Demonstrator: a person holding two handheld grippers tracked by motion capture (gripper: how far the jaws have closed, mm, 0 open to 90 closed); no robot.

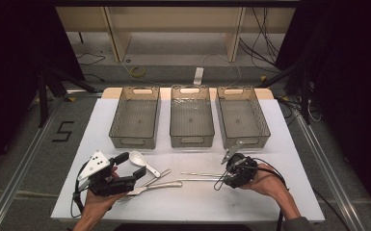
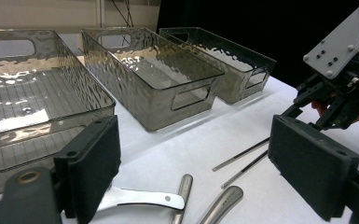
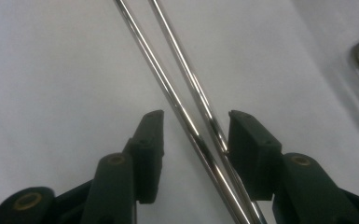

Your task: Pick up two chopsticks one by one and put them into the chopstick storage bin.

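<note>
Right gripper (image 3: 196, 128) unclenched, jaws straddling both metal chopsticks (image 3: 193, 88) flat on the white table (image 3: 51, 70), pads not yet pressing; thin, stiff, slick, apt to roll or scissor apart; best pinched together near crossing; left gripper (image 2: 193, 154) idle, gaping over spoon handle (image 2: 142, 198).

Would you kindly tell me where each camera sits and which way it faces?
High view: above the person's side, looking forward and down on the white table; both forearms, left gripper, right gripper.
Left gripper view: rides the left gripper, facing three bins; open jaws.
Right gripper view: rides the right gripper, looking down at the chopsticks between its jaws.
Shared: chopsticks show in all three.
</note>
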